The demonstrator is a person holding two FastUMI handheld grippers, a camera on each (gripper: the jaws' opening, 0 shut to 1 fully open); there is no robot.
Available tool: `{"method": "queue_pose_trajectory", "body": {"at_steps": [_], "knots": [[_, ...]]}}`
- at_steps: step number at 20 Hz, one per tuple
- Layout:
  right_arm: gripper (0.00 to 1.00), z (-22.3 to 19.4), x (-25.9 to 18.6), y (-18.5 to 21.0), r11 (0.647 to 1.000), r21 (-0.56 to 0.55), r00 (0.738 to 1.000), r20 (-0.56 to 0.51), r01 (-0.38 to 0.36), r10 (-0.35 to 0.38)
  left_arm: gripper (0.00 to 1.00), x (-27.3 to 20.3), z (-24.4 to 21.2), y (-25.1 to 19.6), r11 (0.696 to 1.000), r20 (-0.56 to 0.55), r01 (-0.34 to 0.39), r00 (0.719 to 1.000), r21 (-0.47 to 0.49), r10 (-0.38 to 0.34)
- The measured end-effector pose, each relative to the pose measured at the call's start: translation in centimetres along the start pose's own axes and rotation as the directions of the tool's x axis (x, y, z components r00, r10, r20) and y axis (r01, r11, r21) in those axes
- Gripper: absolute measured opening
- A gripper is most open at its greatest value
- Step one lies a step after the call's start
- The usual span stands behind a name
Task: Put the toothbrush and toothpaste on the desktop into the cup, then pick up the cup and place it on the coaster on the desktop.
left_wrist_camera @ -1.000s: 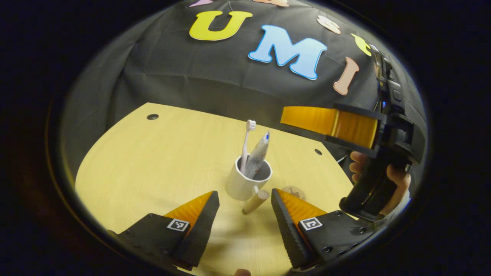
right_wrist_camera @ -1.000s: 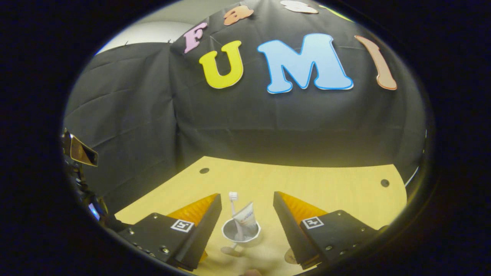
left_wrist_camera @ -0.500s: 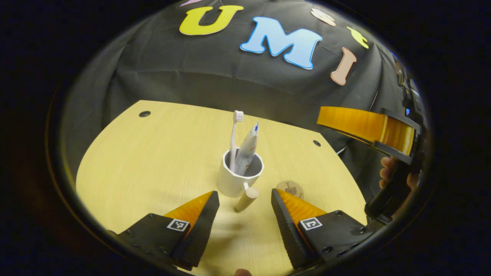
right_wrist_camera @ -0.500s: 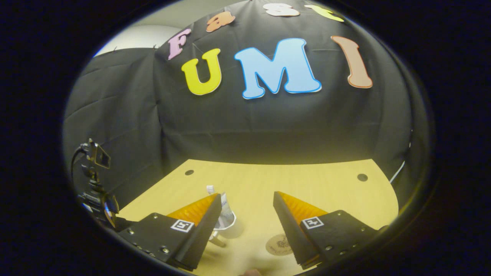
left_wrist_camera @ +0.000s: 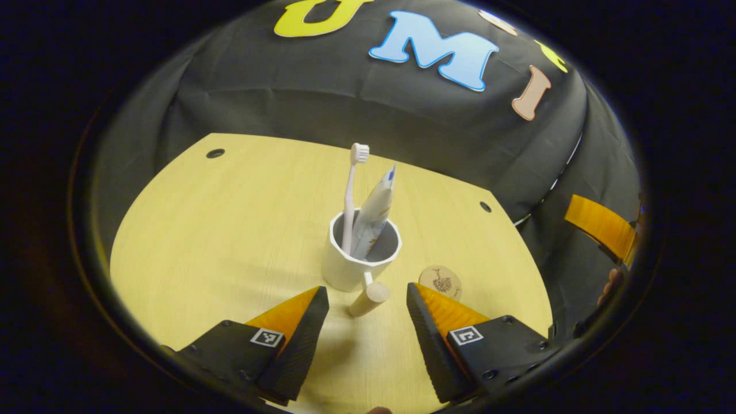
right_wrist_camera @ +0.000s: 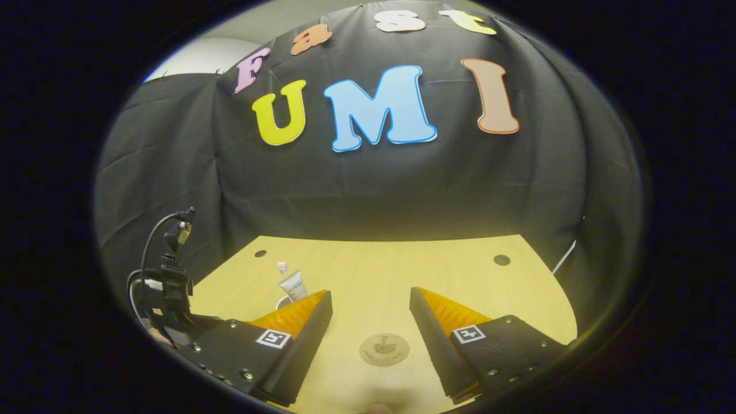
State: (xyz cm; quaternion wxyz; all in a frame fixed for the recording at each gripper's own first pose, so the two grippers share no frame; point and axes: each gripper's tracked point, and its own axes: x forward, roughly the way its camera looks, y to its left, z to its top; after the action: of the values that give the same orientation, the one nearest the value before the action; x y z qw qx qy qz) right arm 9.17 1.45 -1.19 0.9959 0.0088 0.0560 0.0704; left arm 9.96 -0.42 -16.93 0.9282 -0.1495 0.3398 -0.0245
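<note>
Cup (left_wrist_camera: pixel 357 259), white, standing upright on the pale wooden bench (left_wrist_camera: pixel 230 230), near its middle in the left gripper view. Toothbrush (left_wrist_camera: pixel 352 195) inside, bristle head up, leaning slightly toward the rim. Toothpaste (left_wrist_camera: pixel 374 215) tube beside it in the same cup, crimped end pointing up, touching or nearly touching the brush. Wooden handle (left_wrist_camera: pixel 368 298) sticking out from the cup's near side, toward the camera.

Coaster (left_wrist_camera: pixel 440 282), round and brown with a dark motif, flat on the bench just to the right of the cup, apart from it, bare.

Left gripper (left_wrist_camera: pixel 365 330) low over the bench in front of the cup, jaws spread wide, gripping nothing; handle end between the two fingertips but short of them, no contact visible.

Right gripper (right_wrist_camera: pixel 368 330) with jaws likewise wide apart and empty, poised above the coaster (right_wrist_camera: pixel 384 349), which lies between its fingers in the right gripper view. Also seen in part at the far right edge of the left gripper view (left_wrist_camera: pixel 601 227), off the bench edge. Toothpaste top (right_wrist_camera: pixel 293 284) and brush head (right_wrist_camera: pixel 282 267) peeking over the right gripper's left finger, cup mostly hidden behind it. Left gripper's body with cable at the left edge (right_wrist_camera: pixel 169 282).
</note>
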Motion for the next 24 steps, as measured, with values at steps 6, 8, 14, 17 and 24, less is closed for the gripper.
{"method": "queue_pose_trajectory", "body": {"at_steps": [6,8,14,17,24], "knots": [[0.87,-0.9,-1.0,-1.4,0.999,0.036,1.0,-0.02,0.02,-0.019,0.87,2.2,-0.9,0.5,0.999,-0.117,-0.049,0.992,0.0,0.049],[0.87,-1.3,-1.1,-1.7,0.999,0.038,0.999,-0.028,0.026,-0.025,0.86,2.9,-0.9,0.4,0.998,-0.144,-0.057,0.988,-0.006,0.056],[0.87,-2.1,-0.9,-3.0,0.998,0.049,0.998,-0.052,0.042,-0.04,0.86,5.0,-1.1,1.0,0.994,-0.231,-0.107,0.967,0.015,0.107],[0.87,-2.3,-0.7,-3.7,0.996,0.068,0.997,-0.063,0.052,-0.047,0.78,5.8,-1.7,1.3,0.991,-0.278,-0.13,0.951,0.034,0.134],[0.87,-3.0,-1.0,-5.3,0.991,0.111,0.994,-0.081,0.081,-0.072,0.61,7.0,-2.3,1.2,0.987,-0.335,-0.158,0.929,0.031,0.16]]}}
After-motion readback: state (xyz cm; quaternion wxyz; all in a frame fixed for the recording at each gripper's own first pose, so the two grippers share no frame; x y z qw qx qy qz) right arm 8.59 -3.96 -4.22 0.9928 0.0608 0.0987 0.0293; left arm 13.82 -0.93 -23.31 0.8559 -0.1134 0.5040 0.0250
